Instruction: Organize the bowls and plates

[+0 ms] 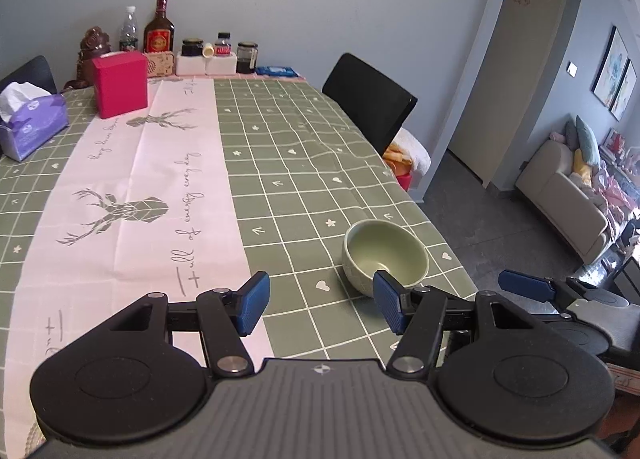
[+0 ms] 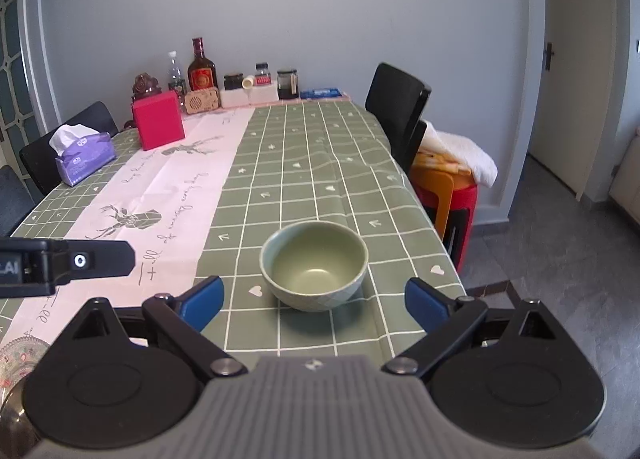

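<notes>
A green bowl (image 2: 315,269) stands upright on the surface (image 2: 304,163), mouth up and empty, near the right edge and toward the near end. Being round, it has no long axis to speak of; its opening faces straight up. The right tool (image 2: 314,305) hovers just short of the bowl, its blue pads (image 2: 204,301) spread wide on either side and holding nothing. The left tool (image 1: 322,305) sits to the bowl's left, also wide and empty; its right pad (image 1: 387,305) overlaps the bowl's (image 1: 386,255) near rim in view, though whether it touches cannot be told. A red box (image 2: 159,124) and tissue pack (image 2: 85,157) stand well apart at the far left.
</notes>
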Available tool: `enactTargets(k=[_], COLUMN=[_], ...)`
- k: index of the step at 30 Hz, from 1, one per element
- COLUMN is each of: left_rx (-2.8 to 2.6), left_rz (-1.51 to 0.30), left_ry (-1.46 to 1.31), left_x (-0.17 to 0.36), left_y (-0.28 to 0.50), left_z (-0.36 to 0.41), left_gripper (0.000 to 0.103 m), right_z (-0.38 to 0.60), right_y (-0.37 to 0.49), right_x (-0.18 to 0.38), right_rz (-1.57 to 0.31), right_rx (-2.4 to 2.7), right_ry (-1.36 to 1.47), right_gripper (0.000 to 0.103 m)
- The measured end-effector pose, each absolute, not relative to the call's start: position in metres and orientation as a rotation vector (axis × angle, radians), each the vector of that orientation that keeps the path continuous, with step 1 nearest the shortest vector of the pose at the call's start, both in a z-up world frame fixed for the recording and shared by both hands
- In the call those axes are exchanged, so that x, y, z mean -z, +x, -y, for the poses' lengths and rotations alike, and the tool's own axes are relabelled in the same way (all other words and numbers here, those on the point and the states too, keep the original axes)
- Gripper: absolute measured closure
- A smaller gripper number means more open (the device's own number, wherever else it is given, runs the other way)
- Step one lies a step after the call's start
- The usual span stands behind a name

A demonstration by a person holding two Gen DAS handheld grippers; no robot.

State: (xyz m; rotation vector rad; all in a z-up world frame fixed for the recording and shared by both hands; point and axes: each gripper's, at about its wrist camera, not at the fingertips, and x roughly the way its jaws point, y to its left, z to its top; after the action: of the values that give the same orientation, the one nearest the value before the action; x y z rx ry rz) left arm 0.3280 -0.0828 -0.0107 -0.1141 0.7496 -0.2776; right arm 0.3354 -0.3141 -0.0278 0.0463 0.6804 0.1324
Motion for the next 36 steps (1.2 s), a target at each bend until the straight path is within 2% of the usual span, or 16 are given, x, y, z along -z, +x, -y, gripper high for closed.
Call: enactTargets(k=[18, 20, 22, 26, 28, 30, 31, 33, 36], left_rx=[0.36, 0.362, 0.367, 0.359, 0.351, 0.335, 0.332, 0.323, 0.306], left_rz=[-0.883, -0.91, -0.945, -1.001, -1.01, -1.014, -1.018, -1.036, -1.054], left_ry=[-0.185, -0.174, -0.17, -0.205, -0.218, -0.232, -0.24, -0.249, -0.243], left_x=[0.047, 0.055, 0.062, 0.074, 0.078, 0.081, 0.082, 0.085, 0.088], left_y=[0.413, 0.419, 0.425, 0.435, 0.438, 0.44, 0.441, 0.444, 0.447], left_z=[0.093, 0.101, 0.107, 0.113, 0.115, 0.117, 0.119, 0.122, 0.127], left_gripper=[0.033, 0.034, 0.036, 0.042, 0.043, 0.045, 0.046, 0.055, 0.061], right_z=[0.351, 0.353, 0.354, 0.357, 0.357, 0.358, 0.359, 0.359, 0.357], right_y=[0.403, 0.408, 0.411, 0.421, 0.425, 0.427, 0.429, 0.434, 0.437], right_x=[0.054, 0.058, 0.063, 0.073, 0.075, 0.077, 0.078, 0.079, 0.08], right_rz=[-0.855, -0.883, -0.901, -0.952, -0.962, -0.967, -0.971, -0.983, -0.989], right_rx=[-0.047, -0.039, -0.036, -0.057, -0.069, -0.07, -0.07, -0.066, -0.059], right_ry=[0.205, 0.21, 0.219, 0.297, 0.322, 0.346, 0.358, 0.38, 0.38], right_gripper=[0.008, 0.013, 0.027, 0.041, 0.051, 0.053, 0.058, 0.064, 0.065])
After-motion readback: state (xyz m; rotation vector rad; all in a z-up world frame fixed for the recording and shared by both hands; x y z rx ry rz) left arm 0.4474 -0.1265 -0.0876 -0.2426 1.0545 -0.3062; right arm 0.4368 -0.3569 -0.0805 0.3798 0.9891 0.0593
